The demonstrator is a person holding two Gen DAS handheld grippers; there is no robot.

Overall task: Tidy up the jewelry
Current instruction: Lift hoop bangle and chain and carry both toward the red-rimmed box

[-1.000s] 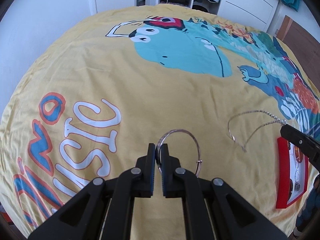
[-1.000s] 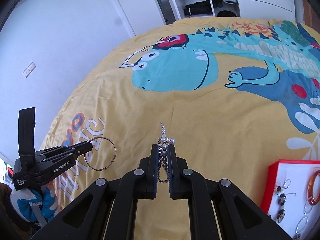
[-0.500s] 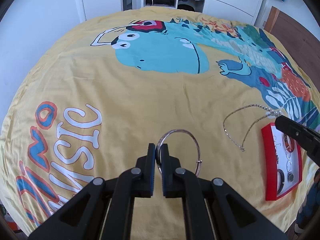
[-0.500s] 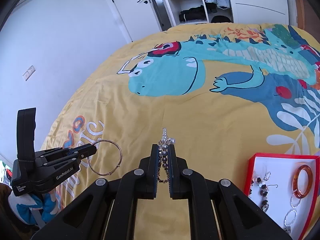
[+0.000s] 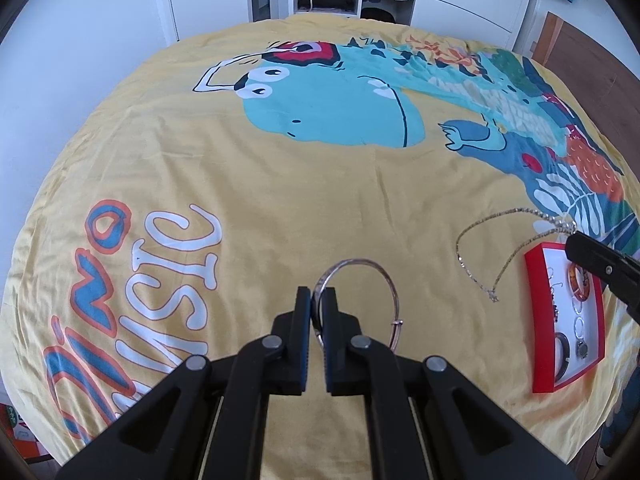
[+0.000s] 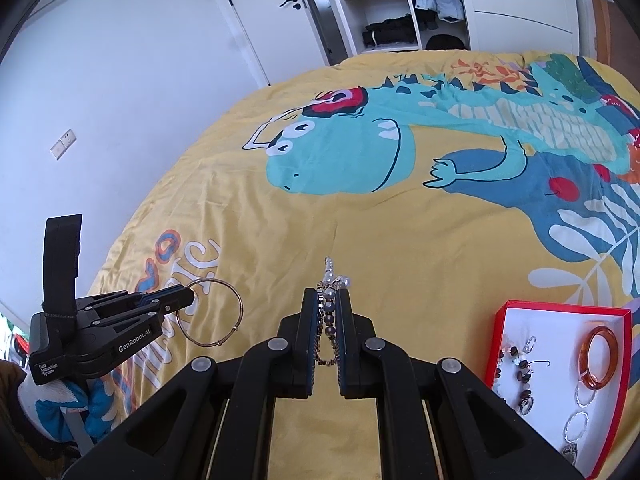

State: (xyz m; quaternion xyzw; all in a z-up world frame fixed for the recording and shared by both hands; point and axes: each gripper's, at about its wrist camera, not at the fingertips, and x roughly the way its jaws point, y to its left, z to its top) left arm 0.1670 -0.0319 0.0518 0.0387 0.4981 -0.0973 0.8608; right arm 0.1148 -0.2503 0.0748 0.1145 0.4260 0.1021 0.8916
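Since one second ago: red tray [image 5: 538, 320] sits further into both views, more of its contents showing; both grasps unchanged.

Left tongs [image 5: 316, 294]: clenched on a thin silver bangle [image 5: 384, 280], hoop projecting forward and to the right, held above the bed.

Right tongs [image 6: 329, 300]: clenched on a beaded chain necklace [image 6: 330, 280], pearls bunched at the tips; in the left view its fine chain [image 5: 476, 240] hangs in a loop down to a small pendant.

Red tray [image 6: 560, 306]: white-lined, on the bed to the right; holds an amber bangle [image 6: 598, 358], dark beaded pieces [image 6: 520, 372] and clear rings [image 6: 578, 426].

Bed: yellow dinosaur-print cover [image 5: 280, 184].

Beyond: white wardrobe with open shelves [image 6: 384, 20].
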